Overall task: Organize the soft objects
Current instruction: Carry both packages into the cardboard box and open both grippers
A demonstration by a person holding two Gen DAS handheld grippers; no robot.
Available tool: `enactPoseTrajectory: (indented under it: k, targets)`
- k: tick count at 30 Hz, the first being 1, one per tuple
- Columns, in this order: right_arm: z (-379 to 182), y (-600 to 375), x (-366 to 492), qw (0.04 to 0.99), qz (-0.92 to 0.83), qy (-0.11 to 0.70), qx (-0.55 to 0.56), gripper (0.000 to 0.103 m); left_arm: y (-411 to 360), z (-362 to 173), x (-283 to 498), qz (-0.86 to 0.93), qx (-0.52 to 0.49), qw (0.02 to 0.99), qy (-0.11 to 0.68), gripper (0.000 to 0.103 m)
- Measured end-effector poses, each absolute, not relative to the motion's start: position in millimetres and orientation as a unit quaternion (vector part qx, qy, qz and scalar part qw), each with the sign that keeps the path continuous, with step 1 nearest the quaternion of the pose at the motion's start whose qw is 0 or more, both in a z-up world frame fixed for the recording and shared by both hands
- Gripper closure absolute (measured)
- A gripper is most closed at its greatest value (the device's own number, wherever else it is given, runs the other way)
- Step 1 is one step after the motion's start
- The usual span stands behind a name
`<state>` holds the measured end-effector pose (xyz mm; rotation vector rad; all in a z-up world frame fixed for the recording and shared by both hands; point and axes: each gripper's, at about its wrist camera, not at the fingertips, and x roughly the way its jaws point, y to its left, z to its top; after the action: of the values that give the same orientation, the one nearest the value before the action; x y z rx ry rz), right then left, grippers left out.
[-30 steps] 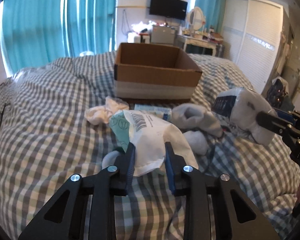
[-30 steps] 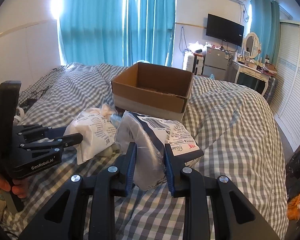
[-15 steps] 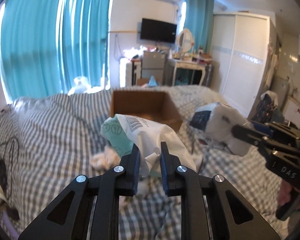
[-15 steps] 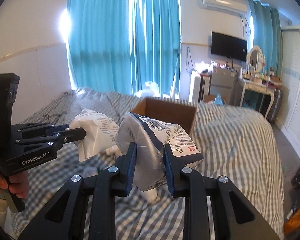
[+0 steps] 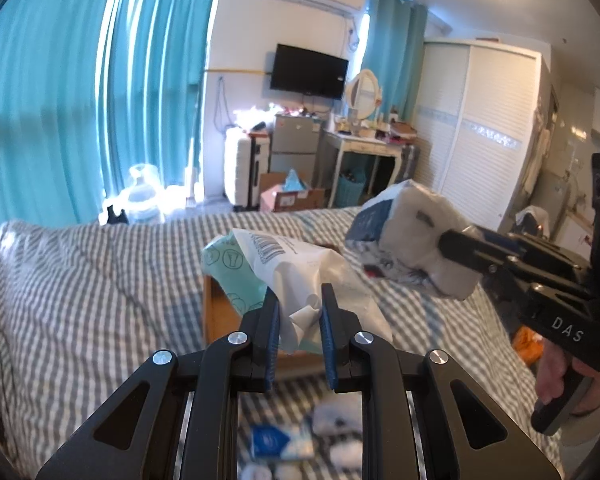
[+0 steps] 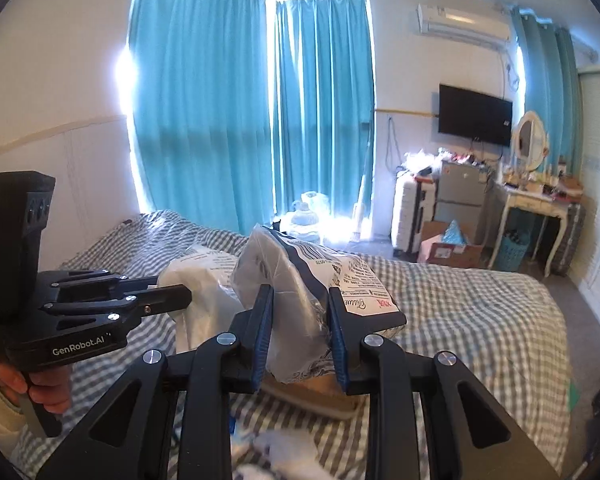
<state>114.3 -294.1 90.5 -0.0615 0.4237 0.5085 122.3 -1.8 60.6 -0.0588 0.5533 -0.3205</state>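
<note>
Since both packs are soft and light, we judge they'll sag & slide if pinched only by loose film. Our left gripper [image 5: 296, 316] has its jaws narrow on the crumpled tail of the white-and-green pack [image 5: 268, 268], held up over the cardboard box [image 5: 216, 312] on the checked bed [image 5: 80, 280]. Our right gripper [image 6: 300, 332] clamps wider across the body of the grey tissue pack [image 6: 300, 276], to the right of the left one, w/ the box just below. Plastic wrap looks slippery; a mid-body grip seems safer than a corner hold. More soft bits [image 5: 336, 424], blurred, lie on the near side of the bed. Nothing fragile, so a firm squeeze should be ok
</note>
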Motion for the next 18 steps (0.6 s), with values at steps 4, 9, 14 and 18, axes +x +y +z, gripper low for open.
enactPoseTrajectory:
  k: [4,9,14,18]
  targets:
    - [83.7,-289.7,163.1,0.940,0.262,0.219,-0.014,0.078,-4.8,59.6,166.6,-0.157,-0.025,0.948,0.277,0.085]
    - [58.0,-273.2,217.2,0.931,0.278,0.235,-0.020,0.077,-11.1,36.6,209.6,-0.154,-0.015,0.945,0.287,0.085]
    - [20.5,-263.5,247.4,0.916,0.304,0.259,-0.037,0.077,-15.9,6.5,239.7,-0.141,0.020,0.943,0.302,0.085]
    - [-18.2,-264.4,260.6,0.902,0.314,0.291,-0.052,0.077,-21.4,-22.6,253.6,-0.145,0.040,0.933,0.327,0.085]
